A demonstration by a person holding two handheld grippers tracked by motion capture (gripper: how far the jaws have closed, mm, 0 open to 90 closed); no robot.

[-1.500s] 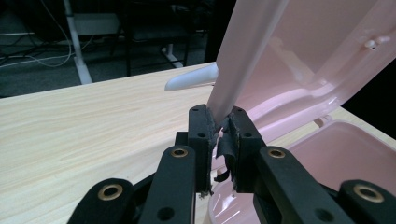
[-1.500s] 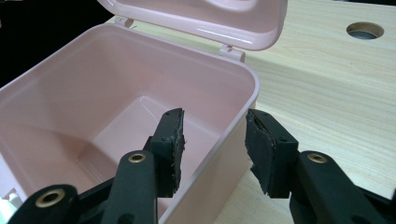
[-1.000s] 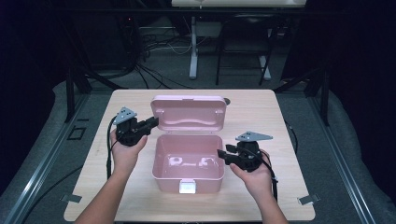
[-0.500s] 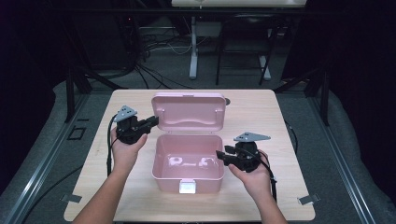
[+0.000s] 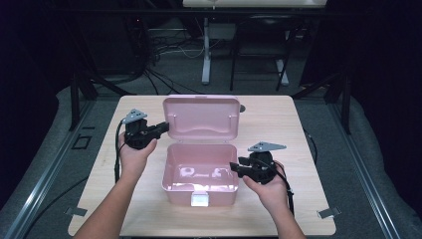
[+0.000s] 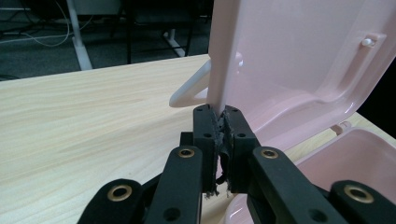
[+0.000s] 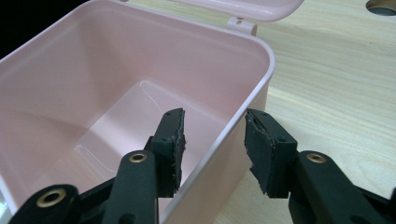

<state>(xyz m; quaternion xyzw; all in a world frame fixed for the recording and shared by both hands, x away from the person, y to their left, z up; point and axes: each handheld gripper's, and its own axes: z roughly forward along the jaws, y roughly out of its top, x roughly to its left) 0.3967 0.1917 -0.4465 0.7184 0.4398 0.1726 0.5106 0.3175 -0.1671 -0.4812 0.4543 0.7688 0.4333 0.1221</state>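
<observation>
High view, near edge first: two forearms come in from the bottom. The right tongs (image 5: 238, 168) are held at the right wall of the pink box (image 5: 200, 172), which sits open near the middle of the tabletop (image 5: 298, 149), its front latch toward the person. In the right gripper view the right tongs (image 7: 212, 140) are seen straddling the box's right wall (image 7: 233, 135): one pad inside, one outside, both apart from the plastic, so they are open and nothing is pinched. The box interior (image 7: 93, 116) looks bare.

Farther back, the left tongs (image 5: 164, 127) are placed at the left edge of the raised lid (image 5: 201, 117), which stands upright behind the box on its hinges. In the left gripper view the left tongs (image 6: 219, 121) are seen closed on the lid's thin edge (image 6: 219, 88), pads pressed against it from both sides. The lid's handle (image 6: 189, 93) shows just behind the edge, over the wood.

Compared with the earlier frames: the left jaws have just been closing, with the lid edge between them; the left hand has been shifted only slightly. The right hand is unchanged in place and its jaw gap is about the same. Box and lid have not been moved; the lid is as upright as before.

Beyond the tabletop, chair legs and cables are seen on the dark floor.
</observation>
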